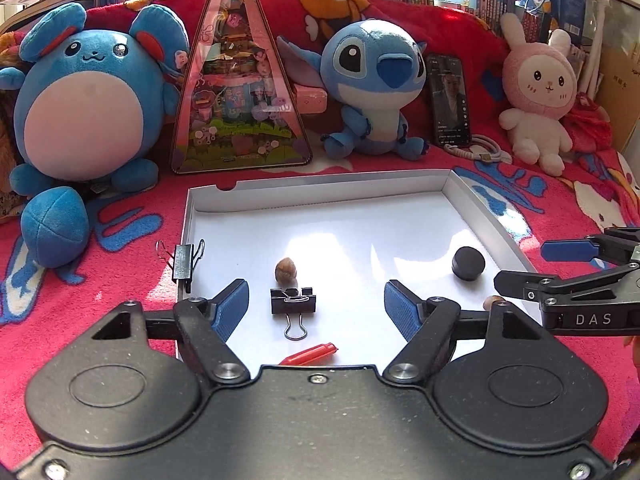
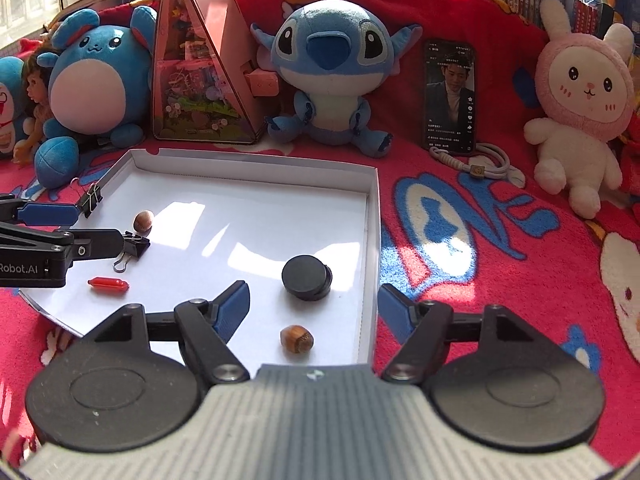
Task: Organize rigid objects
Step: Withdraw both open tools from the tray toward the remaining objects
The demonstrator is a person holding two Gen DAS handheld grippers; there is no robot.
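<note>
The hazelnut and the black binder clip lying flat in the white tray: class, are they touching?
Apart. In the left wrist view a strip of white tray floor shows between the hazelnut and the binder clip just below it.

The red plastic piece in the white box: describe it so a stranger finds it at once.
Find the shallow white box on the red blanket. Near its front edge, below the black binder clip lying flat inside, lies the red plastic piece. It is the box's only red, torpedo-shaped thing.
</note>
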